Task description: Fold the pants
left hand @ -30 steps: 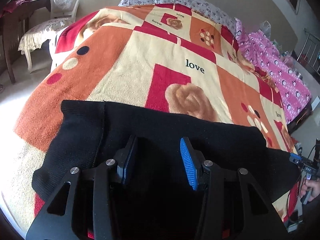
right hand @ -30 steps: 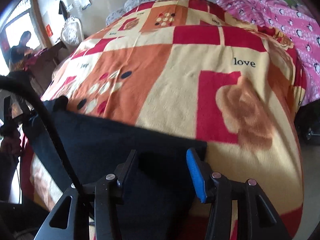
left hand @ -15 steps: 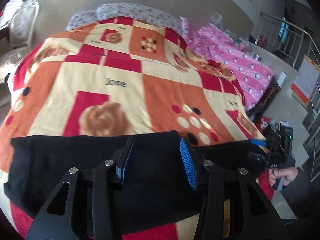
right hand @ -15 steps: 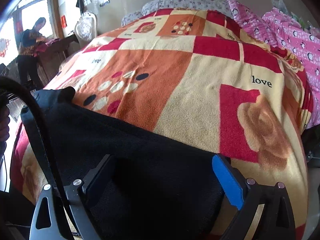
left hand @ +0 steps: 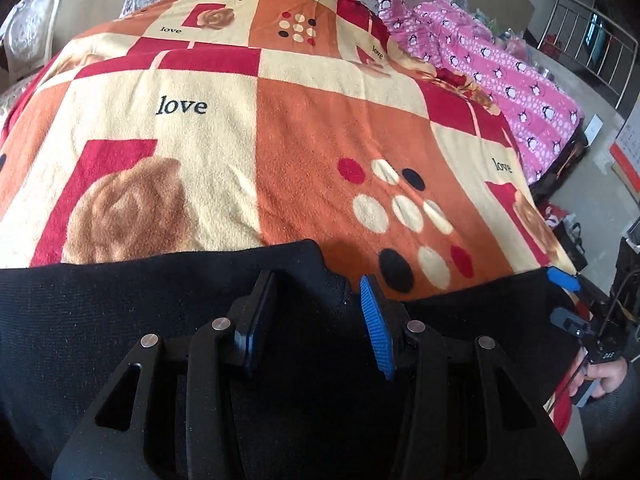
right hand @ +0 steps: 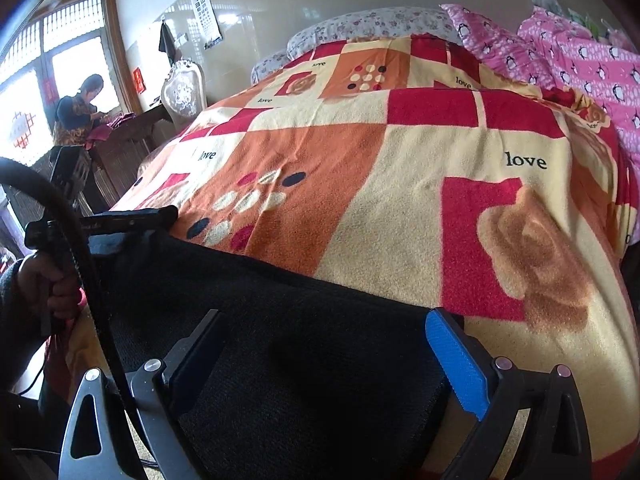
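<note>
Lying across the near edge of the bed, the black pants (left hand: 120,320) stretch left to right over the patterned blanket (left hand: 320,128). Above them, the left hand-held gripper (left hand: 318,304) has its jaws parted, with a raised corner of the cloth between the fingers, though contact cannot be told. Over the pants' right end, the right hand-held gripper (right hand: 324,360) is spread wide and holds nothing. Pink penguin bedding (left hand: 520,92) lies at the far right.
</note>
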Action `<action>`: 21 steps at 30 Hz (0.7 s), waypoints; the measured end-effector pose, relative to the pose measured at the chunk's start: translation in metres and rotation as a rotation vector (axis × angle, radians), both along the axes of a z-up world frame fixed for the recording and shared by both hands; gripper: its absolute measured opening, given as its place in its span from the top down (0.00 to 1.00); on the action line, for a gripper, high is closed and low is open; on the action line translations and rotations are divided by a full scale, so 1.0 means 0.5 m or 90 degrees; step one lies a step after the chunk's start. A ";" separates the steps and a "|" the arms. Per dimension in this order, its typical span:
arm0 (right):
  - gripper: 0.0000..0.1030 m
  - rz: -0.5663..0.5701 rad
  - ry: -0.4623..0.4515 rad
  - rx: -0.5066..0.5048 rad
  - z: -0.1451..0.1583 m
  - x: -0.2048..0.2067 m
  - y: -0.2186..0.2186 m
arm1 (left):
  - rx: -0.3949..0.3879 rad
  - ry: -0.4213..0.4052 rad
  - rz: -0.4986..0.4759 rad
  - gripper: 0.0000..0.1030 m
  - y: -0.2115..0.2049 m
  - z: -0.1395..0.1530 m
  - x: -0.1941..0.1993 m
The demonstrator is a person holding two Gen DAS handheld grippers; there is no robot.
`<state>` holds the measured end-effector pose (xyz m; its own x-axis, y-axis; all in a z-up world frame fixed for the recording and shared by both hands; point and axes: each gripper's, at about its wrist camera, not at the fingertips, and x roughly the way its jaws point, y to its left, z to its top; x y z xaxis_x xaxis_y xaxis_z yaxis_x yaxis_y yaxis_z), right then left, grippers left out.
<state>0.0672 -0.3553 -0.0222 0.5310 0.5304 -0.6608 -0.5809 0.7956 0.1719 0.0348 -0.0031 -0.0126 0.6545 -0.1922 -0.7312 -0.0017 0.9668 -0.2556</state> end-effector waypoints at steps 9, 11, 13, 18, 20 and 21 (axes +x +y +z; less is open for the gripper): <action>0.03 0.001 0.003 0.018 0.000 0.000 -0.008 | -0.001 -0.145 0.050 0.58 0.069 0.078 -0.176; 0.03 0.002 0.004 0.021 0.001 0.001 -0.009 | 0.040 -0.150 0.119 0.58 0.128 0.076 -0.220; 0.03 0.002 0.004 0.023 0.001 0.000 -0.010 | 0.037 -0.136 0.192 0.58 0.215 0.062 -0.254; 0.03 0.001 0.003 0.021 0.000 0.000 -0.009 | 0.021 -0.035 0.383 0.58 0.395 -0.019 -0.307; 0.03 0.001 0.002 0.021 0.000 0.000 -0.009 | -0.004 -0.053 0.380 0.56 0.410 -0.019 -0.312; 0.03 0.002 0.002 0.023 0.000 0.000 -0.009 | -0.003 -0.048 0.386 0.56 0.410 -0.012 -0.309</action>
<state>0.0671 -0.3600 -0.0222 0.5272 0.5548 -0.6436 -0.5822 0.7876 0.2020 -0.1196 0.2018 -0.0186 0.6983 0.2274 -0.6787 -0.5331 0.7980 -0.2811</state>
